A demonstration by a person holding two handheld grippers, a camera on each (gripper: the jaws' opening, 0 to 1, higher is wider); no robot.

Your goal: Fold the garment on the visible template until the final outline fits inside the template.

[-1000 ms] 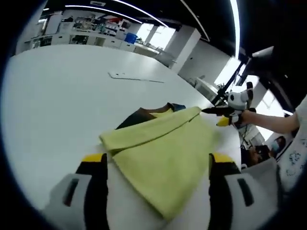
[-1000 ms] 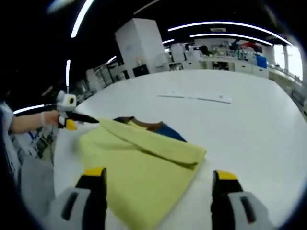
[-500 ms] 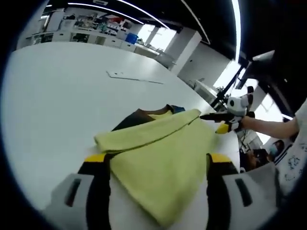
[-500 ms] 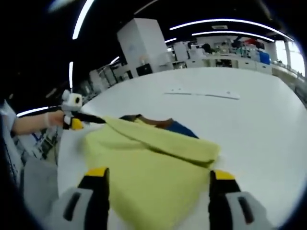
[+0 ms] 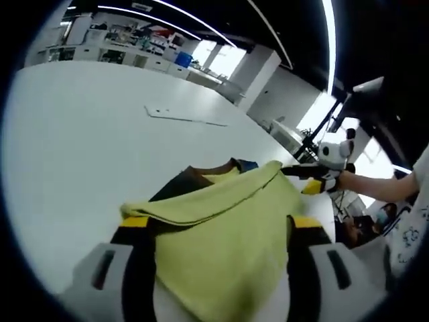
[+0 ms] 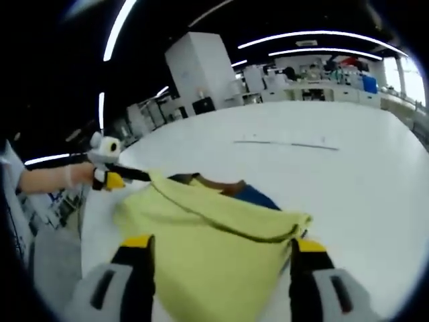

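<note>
A yellow-green garment (image 5: 221,221) lies folded on the white table (image 5: 80,134), over a dark layer with brown and blue edges (image 5: 201,173) that peeks out behind it. The left gripper (image 5: 219,223) has its jaws wide apart either side of the cloth, and the fold's left corner (image 5: 127,211) sits at its left jaw tip. The right gripper (image 5: 295,171) reaches in from the right, touching the fold's far corner. In the right gripper view the garment (image 6: 214,255) spans that gripper's (image 6: 219,243) spread jaws. The left gripper (image 6: 137,174) meets the cloth's left corner there.
A thin flat strip (image 5: 184,117) lies further out on the table (image 6: 348,174), also seen as the strip (image 6: 285,143). Shelves and desks (image 5: 120,40) line the room's far side. A person's sleeve and hand (image 5: 375,184) hold the right gripper. The table edge drops off near the right gripper.
Both cameras have come closer and lower to the garment. The fold's upper edge has risen and stretched between the two grippers, and its corners now reach the jaw tips.
</note>
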